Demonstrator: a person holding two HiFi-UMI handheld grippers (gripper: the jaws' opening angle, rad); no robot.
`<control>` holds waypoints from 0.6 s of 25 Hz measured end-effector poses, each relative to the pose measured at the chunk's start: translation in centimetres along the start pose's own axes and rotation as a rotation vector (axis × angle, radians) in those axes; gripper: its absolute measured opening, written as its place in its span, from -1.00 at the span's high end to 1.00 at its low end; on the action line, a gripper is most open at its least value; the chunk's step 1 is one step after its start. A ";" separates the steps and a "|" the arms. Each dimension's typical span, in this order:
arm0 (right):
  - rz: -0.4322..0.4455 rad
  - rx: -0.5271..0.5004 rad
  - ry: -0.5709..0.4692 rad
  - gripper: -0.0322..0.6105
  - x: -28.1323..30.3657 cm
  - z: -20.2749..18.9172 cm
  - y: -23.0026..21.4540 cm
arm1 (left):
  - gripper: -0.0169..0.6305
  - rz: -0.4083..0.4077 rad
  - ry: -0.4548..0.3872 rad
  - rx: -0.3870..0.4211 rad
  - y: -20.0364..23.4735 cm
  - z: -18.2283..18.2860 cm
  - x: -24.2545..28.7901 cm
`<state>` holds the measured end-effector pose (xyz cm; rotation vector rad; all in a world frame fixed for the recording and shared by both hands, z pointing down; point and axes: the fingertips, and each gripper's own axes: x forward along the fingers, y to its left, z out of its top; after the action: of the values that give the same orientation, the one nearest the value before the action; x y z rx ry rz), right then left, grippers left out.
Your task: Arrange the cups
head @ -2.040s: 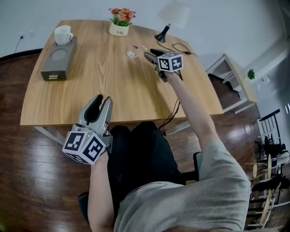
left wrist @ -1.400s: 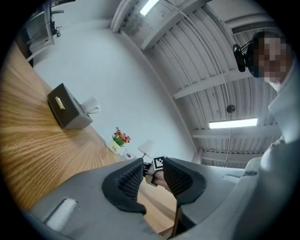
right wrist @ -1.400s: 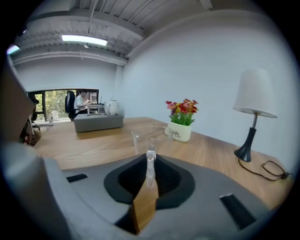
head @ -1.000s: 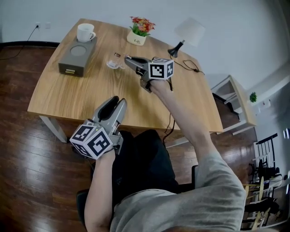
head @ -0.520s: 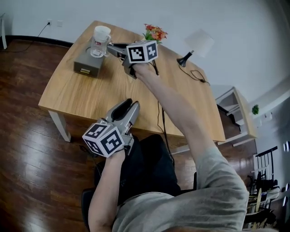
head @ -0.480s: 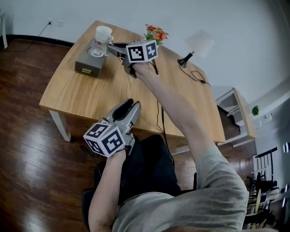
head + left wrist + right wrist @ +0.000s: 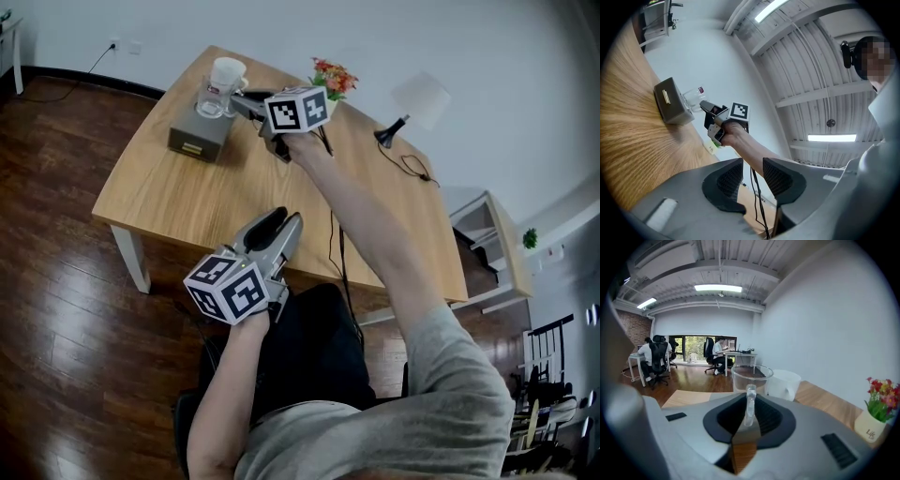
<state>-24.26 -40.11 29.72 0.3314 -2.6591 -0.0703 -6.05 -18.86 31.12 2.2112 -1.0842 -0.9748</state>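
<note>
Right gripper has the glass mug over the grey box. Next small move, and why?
Probably ease the glass mug down onto the grey box, beside the white cup, before opening. The right gripper pinches its handle, and whether its base sits on the box yet is unclear.

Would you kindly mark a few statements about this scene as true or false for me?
1. The right gripper holds the clear glass cup by its handle. True; its jaws have just opened a little, with the handle between them.
2. The left gripper grips the white mug. False: its jaws stand apart and empty.
3. The white mug stands on the grey box. True.
4. The flower pot stands on the grey box. False: it stands on the table.
</note>
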 end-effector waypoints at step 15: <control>0.130 0.018 -0.152 0.79 -15.0 -3.2 5.8 | 0.57 -0.012 0.047 0.041 -0.5 -0.8 0.1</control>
<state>-11.07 -30.81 26.68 0.1633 -2.8260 -0.0317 -5.12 -18.61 31.27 2.2642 -1.0797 -0.9088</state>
